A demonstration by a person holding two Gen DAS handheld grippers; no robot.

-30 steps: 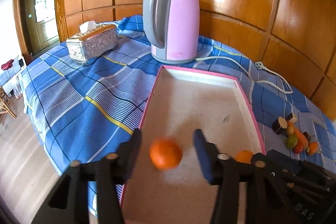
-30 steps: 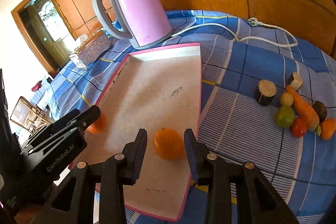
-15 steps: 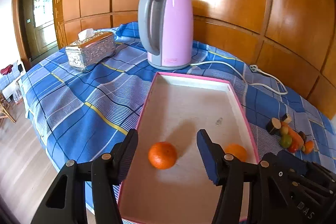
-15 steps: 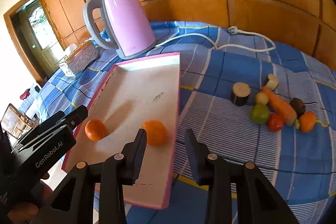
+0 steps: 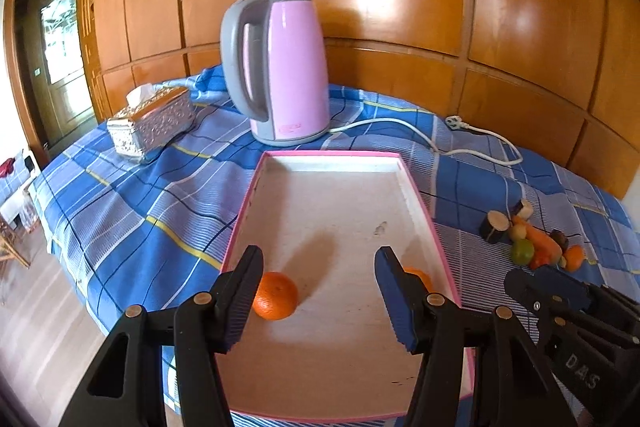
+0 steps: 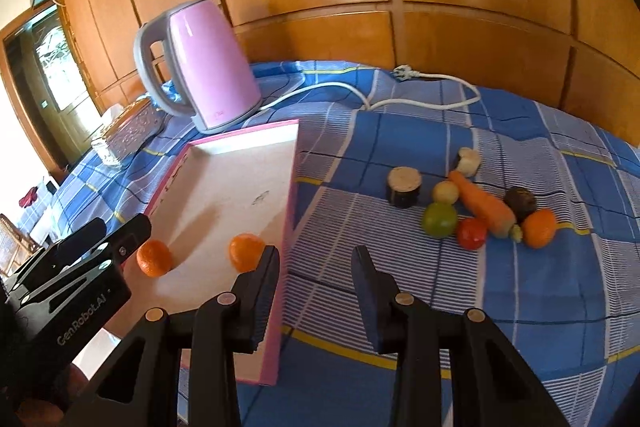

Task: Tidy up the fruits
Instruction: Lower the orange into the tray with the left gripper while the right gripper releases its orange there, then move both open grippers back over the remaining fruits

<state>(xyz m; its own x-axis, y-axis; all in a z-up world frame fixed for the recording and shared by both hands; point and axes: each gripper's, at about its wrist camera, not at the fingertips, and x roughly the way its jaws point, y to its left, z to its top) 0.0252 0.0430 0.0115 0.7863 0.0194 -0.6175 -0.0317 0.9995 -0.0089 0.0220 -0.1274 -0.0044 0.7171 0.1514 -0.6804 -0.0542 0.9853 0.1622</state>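
Note:
A pink-rimmed white tray (image 5: 412, 187) (image 6: 294, 163) lies on the blue checked cloth. Two oranges rest in its near end: one (image 5: 275, 295) (image 6: 154, 258) at the left, one (image 5: 418, 275) (image 6: 246, 251) by the right rim. My left gripper (image 5: 318, 279) is open and empty above the tray's near end. My right gripper (image 6: 314, 275) is open and empty, over the tray's right edge and the cloth. A pile of fruit and vegetables (image 6: 480, 207) (image 5: 532, 243) lies on the cloth to the right: a green fruit (image 6: 439, 219), a red one (image 6: 472, 233), a carrot (image 6: 482, 205), an orange (image 6: 539, 227).
A pink electric kettle (image 5: 280, 67) (image 6: 200, 63) stands behind the tray, its white cord (image 5: 460, 139) running right to a loose plug. A silver tissue box (image 5: 150, 123) sits far left. A wooden panelled wall is behind. The table drops off to the floor at the left.
Both grippers have drawn back and up from the oranges they had straddled. The right gripper has swung right, off the tray's edge. Both oranges stay in the tray.

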